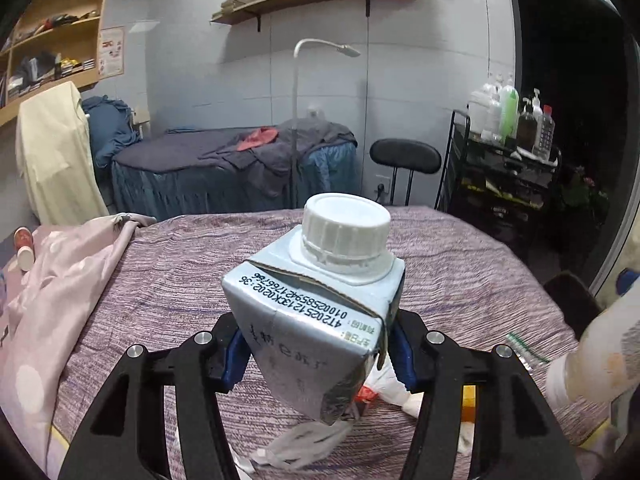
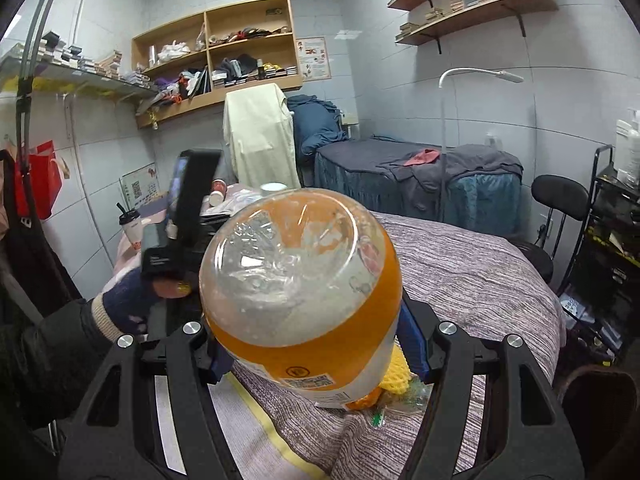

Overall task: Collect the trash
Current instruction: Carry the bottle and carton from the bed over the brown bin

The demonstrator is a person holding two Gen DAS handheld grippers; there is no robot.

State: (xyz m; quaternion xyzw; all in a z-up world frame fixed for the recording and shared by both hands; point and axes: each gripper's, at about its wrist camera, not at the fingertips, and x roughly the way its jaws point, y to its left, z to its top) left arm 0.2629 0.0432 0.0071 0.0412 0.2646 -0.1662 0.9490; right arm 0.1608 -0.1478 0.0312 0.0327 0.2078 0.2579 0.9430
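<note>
Both loads up over purple bed: L gripper clamped on grey carton, R gripper clamped on orange bottle, so keep squeeze firm, carry level, w/o crushing carton or snagging wrappers below.

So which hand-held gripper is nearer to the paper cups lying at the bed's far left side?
Left. The left hand-held gripper is beside the paper cups; the right hand-held gripper is farther back.
</note>
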